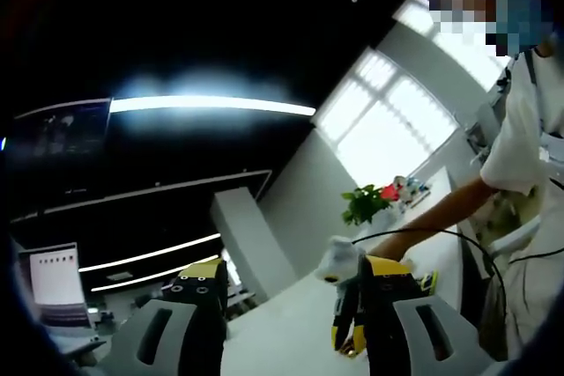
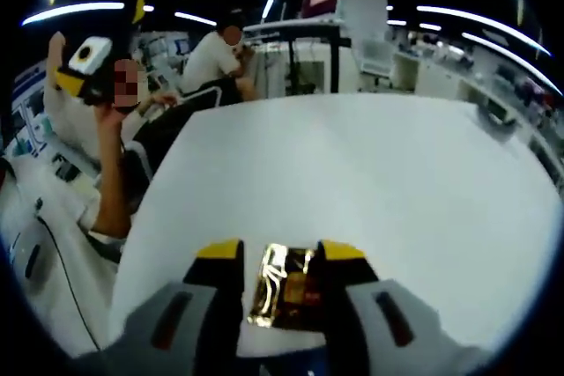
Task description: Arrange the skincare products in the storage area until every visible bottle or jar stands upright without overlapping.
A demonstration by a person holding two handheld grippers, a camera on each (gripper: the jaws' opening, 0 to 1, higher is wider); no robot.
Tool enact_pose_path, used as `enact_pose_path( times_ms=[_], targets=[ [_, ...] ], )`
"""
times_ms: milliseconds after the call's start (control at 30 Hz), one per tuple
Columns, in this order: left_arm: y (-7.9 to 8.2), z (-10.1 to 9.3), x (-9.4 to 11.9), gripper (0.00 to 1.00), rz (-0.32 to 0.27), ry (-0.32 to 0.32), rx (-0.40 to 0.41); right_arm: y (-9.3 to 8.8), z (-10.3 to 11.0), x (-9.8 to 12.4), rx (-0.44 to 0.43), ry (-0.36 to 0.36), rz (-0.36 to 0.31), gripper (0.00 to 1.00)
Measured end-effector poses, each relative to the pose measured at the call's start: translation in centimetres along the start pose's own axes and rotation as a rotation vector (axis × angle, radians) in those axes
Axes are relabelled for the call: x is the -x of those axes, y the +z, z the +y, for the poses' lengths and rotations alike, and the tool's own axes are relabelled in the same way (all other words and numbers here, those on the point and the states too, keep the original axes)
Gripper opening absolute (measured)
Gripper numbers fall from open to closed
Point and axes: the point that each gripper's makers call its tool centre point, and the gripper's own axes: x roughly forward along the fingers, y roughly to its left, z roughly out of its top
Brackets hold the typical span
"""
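Right now, this is how your two tools stand.

Right gripper: your grey two-jaw gripper with yellow tips (image 2: 280,257) is clenched on a shiny gold, roughly square skincare package (image 2: 284,286), with one jaw pressing each of its sides. You are holding it low, just above the near edge of the table.

Gold package: it sits between the jaws and its foil surface catches the light. You cannot tell from the blur whether it is a jar, a box or a sachet.

Table: the broad white tabletop (image 2: 352,173) spreads out ahead of the right gripper.

Left gripper: your second grey gripper with yellow and black tips (image 1: 291,275) is tilted upward toward a dark ceiling with long light strips (image 1: 211,105). Its jaws stand wide apart, released, with nothing between them. In the right gripper view it shows raised high at the left.

Your hand: a white-gloved hand (image 1: 339,259) grips the right gripper's handle in the left gripper view, with a black cable (image 1: 441,233) running along your arm.

Far end: a green leafy plant with a red bloom (image 1: 368,202) stands on the table near the bright windows (image 1: 397,121).

Background: a person in a white top (image 2: 211,57) sits beyond the table.
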Motion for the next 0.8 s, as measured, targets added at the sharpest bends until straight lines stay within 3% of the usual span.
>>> enact_pose_path(
  times_ms=[167,467,700,800],
  targets=[
    [0.0,0.1,0.1,0.62,0.000,0.002,0.000,-1.3,-0.9,0.4,-0.037,-0.056,0.066,0.42],
    [0.2,0.0,0.2,0.62,-0.003,0.001,-0.006,-1.3,-1.8,0.4,-0.049,-0.104,0.065,0.52],
    [0.0,0.0,0.0,0.62,0.001,-0.001,-0.007,-1.6,-2.1,0.5,-0.081,-0.090,0.063,0.49],
    [-0.1,-0.1,-0.1,0.62,0.004,-0.004,-0.006,-1.6,-1.8,0.3,-0.027,-0.081,0.067,0.47]
  ],
)
